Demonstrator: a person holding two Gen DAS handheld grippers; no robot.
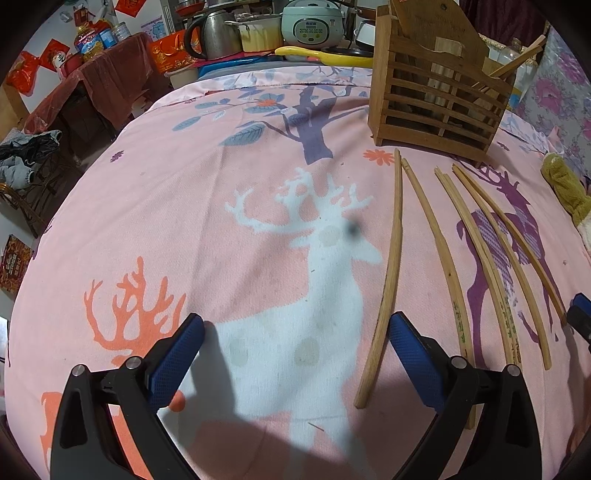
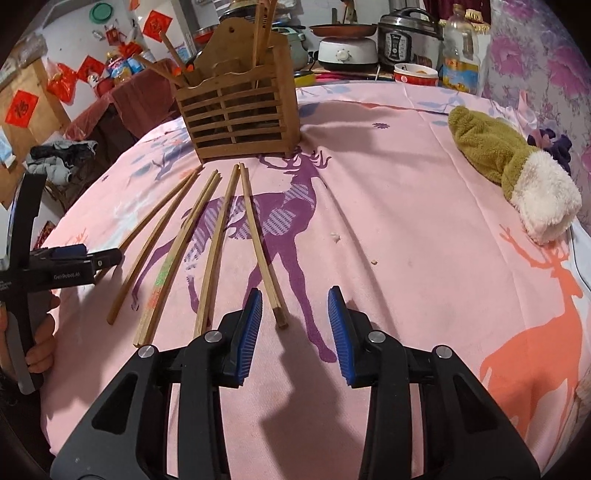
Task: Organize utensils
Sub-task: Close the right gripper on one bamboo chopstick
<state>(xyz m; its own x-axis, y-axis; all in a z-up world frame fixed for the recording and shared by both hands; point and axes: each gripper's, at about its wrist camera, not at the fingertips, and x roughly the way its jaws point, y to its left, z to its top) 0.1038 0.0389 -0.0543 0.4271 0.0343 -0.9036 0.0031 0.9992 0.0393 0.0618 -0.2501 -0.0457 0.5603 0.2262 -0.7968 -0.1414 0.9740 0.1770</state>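
Note:
Several wooden chopsticks (image 1: 448, 273) lie side by side on the pink deer-print cloth (image 1: 221, 206), in front of a slatted wooden utensil holder (image 1: 439, 96). They also show in the right wrist view (image 2: 214, 240), below the holder (image 2: 238, 114), which has a few chopsticks standing in it. My left gripper (image 1: 295, 336) is open and empty, low over the cloth, left of the chopsticks. My right gripper (image 2: 295, 314) is open and empty, with the near end of the rightmost chopstick (image 2: 264, 254) between its jaws. The left gripper (image 2: 88, 258) shows at the left edge.
A green and white plush mitt (image 2: 513, 166) lies on the cloth at the right. Pots, a kettle (image 1: 218, 33), a rice cooker (image 1: 312, 22) and bottles stand beyond the far edge. A draped side table (image 1: 96, 74) stands at the left.

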